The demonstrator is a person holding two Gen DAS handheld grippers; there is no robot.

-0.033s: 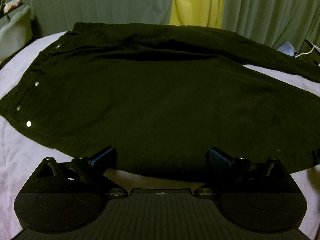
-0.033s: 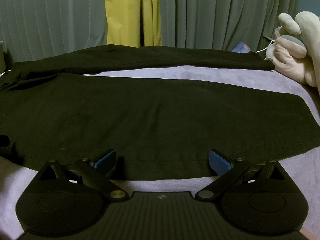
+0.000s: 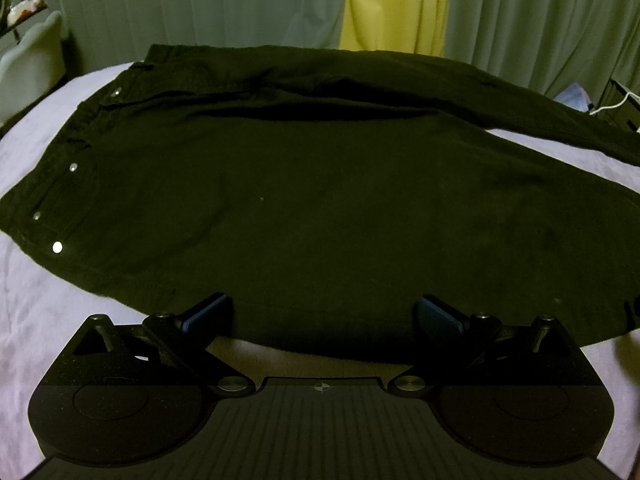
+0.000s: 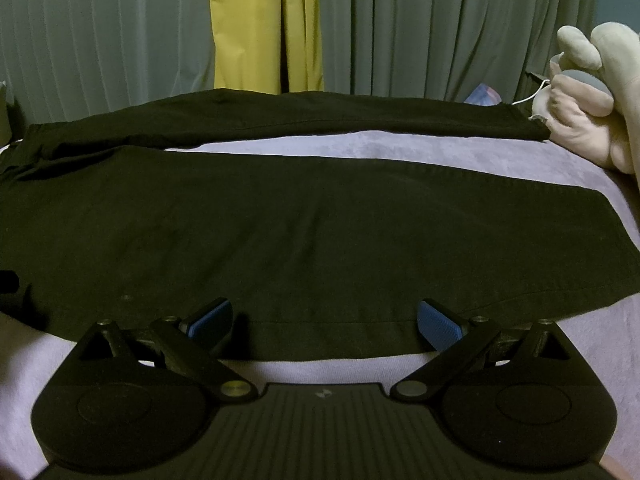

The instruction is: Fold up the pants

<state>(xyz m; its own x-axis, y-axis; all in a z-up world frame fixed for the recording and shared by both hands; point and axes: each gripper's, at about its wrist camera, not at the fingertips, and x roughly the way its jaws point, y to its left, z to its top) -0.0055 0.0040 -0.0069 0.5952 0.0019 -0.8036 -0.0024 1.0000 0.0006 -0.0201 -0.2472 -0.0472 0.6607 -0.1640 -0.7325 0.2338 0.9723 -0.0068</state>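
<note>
Black pants (image 3: 312, 200) spread flat on lilac bedcover (image 4: 360, 148), filling middle of both frames, left gripper (image 3: 324, 316) and right gripper (image 4: 324, 318) both wide open at lower edge of cloth, holding nothing, no readable writing anywhere.

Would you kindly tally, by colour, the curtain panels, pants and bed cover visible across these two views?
Black: 1, the pants.
Yellow: 1, the yellow curtain panel.
Grey-green: 1, the grey-green curtains.
Lavender: 1, the bed cover.
Total: 4.
</note>
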